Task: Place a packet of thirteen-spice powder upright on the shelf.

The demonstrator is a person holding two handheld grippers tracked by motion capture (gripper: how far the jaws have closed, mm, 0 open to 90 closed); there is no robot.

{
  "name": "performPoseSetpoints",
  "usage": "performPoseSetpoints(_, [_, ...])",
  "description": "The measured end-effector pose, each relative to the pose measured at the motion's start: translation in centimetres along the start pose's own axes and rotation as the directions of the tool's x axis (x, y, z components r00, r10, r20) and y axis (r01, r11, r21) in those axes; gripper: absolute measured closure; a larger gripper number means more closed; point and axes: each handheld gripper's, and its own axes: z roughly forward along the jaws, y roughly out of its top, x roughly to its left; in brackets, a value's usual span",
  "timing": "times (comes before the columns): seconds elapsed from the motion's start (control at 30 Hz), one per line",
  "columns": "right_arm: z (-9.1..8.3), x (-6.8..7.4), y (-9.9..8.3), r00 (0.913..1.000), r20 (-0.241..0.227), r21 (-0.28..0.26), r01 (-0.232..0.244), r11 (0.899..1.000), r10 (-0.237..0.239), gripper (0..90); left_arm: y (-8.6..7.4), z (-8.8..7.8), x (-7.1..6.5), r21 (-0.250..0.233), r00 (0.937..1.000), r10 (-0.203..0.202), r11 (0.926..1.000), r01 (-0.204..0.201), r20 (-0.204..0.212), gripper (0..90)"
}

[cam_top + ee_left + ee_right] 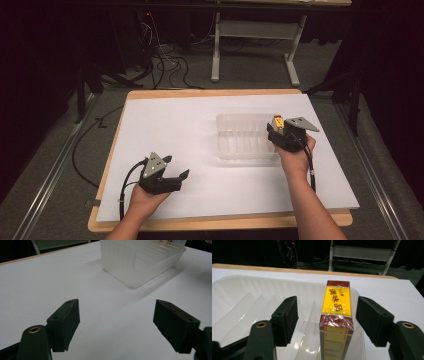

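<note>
R hand (295, 152) reaches in from the bottom edge, forearm angled up toward the near right corner of the clear plastic tray (235, 150); the right gripper (280, 131) sits over that corner, grey plate on top, cable trailing down along the wrist. L hand (145, 197) rests low on the near left part of the desk (200, 222), left gripper (179, 176) pointing right across the white sheet (175, 125), well apart from the tray.

Fingers: R pair (287, 317) stand apart, the yellow-and-maroon box (336, 315) between them w/ a gap on each side, pads not pressing it. L pair (66, 323) moderately wide, nothing but bare sheet between them.

Box stands upright in the end slot of the tray, at the right end, against the tray wall.

Hard to see: in the high view the box (278, 121) is a small yellow spot mostly covered by the gripper body; fingertips there are lost in black. In the right gripper view the box bottom is cut off by the frame edge, and print on it is legible only as yellow label w/ red characters.

Right gripper view gives the slot dividers and box gaps; left gripper view gives the tray (140, 262) side-on, ribbed dividers visible through the wall, far end cropped. High view adds forearm pose and the dark floor w/ cables beyond the desk.
</note>
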Motion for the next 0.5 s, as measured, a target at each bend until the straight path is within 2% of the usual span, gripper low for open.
performPoseSetpoints(0.33, [-1.7, 0.1, 1.0, 0.9984, -0.051, -0.002, 0.025, 1.0, -0.025, 14.8, 0.0, 0.0, 0.0, 0.002, 1.0, 0.003, 1.0, -0.003, -0.003, 21.8])
performPoseSetpoints(0.5, [-3.5, 0.3, 0.9, 0.9953, -0.093, 0.006, 0.029, 1.0, -0.028, 11.4, 0.0, 0.1, -0.2, 0.006, 1.0, 0.005, 1.0, -0.005, -0.002, 21.7])
